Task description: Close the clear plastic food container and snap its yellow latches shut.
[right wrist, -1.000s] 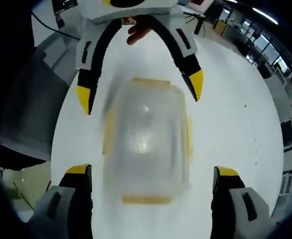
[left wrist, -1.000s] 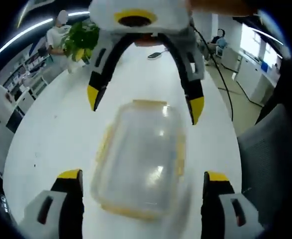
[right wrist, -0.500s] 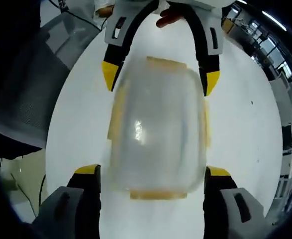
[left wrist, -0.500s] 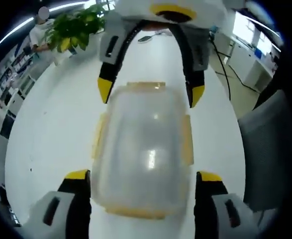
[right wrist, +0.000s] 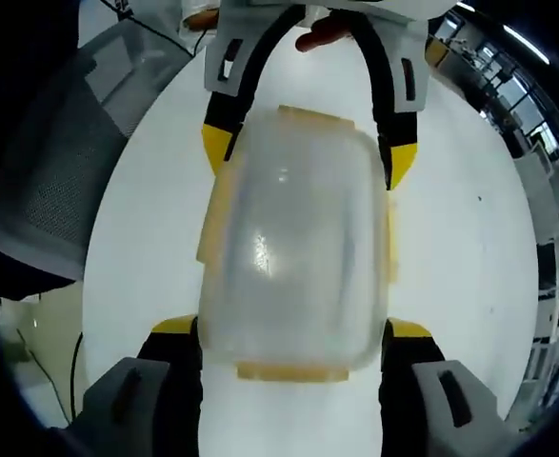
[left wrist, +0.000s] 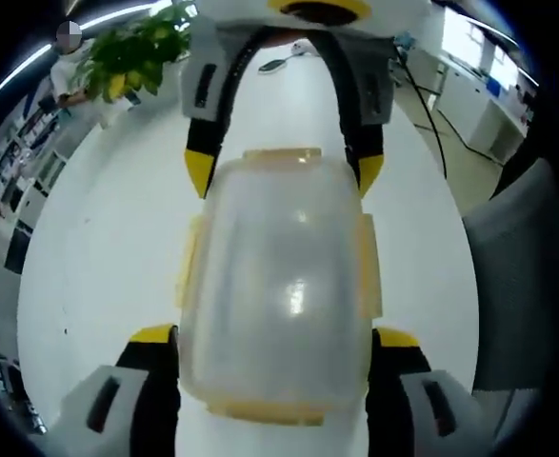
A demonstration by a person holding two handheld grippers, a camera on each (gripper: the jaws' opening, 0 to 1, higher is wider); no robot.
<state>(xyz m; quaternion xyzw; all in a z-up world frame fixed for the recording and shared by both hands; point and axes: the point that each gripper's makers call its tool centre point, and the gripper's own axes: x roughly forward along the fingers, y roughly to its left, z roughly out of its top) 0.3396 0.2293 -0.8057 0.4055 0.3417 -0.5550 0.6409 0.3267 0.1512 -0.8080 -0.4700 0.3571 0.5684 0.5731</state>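
Observation:
The clear plastic container (left wrist: 277, 286) lies lid-up on the white table (left wrist: 98, 248), its yellow latches (left wrist: 189, 262) flaring out from the rim. My left gripper (left wrist: 274, 335) straddles its near end, both yellow-tipped jaws pressed against the sides. From the top of that view the right gripper (left wrist: 282, 171) clasps the far end. In the right gripper view the same container (right wrist: 293, 252) sits between my right gripper (right wrist: 291, 327) and the left gripper (right wrist: 308, 152) opposite, each with jaws against the container's sides. A yellow end latch (right wrist: 290, 371) shows at the near end.
A potted plant (left wrist: 131, 67) and a person (left wrist: 65, 43) are at the table's far end. A dark flat object (left wrist: 274, 65) lies beyond the container. A grey chair (left wrist: 517, 276) stands beside the table, also seen as a grey chair (right wrist: 55, 171). A hand (right wrist: 322, 36) holds the opposite gripper.
Both grippers have come down over the container and their jaws have narrowed from wide apart until they meet its sides. The container fills more of each view.

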